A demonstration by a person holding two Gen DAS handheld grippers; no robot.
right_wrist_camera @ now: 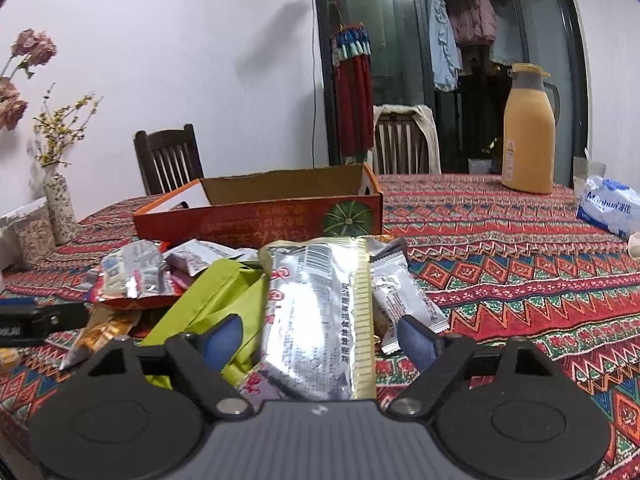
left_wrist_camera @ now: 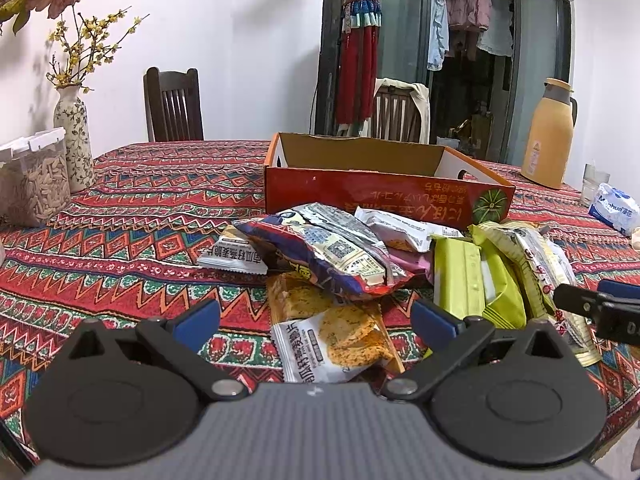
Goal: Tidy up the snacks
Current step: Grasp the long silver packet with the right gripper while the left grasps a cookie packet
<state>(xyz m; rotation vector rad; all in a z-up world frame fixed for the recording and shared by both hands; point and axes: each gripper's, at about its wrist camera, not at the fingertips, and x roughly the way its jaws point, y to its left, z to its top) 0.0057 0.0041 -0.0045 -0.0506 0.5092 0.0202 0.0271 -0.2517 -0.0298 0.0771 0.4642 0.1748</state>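
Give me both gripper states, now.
Left gripper: open, holding nothing, an oat crisp packet lying between its fingers.
Right gripper: open around a silver snack packet, not gripping.

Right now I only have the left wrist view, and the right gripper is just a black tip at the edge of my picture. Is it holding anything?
Observer: Not gripping yet. In the right wrist view the right gripper stands open, and a long silver packet lies between its fingers with neither pad pressing on it.
Operator: Is anything beside that packet that I can't make out from here?
Observer: Yes, a small white packet lies just right of it, next to the gripper's right-hand finger.
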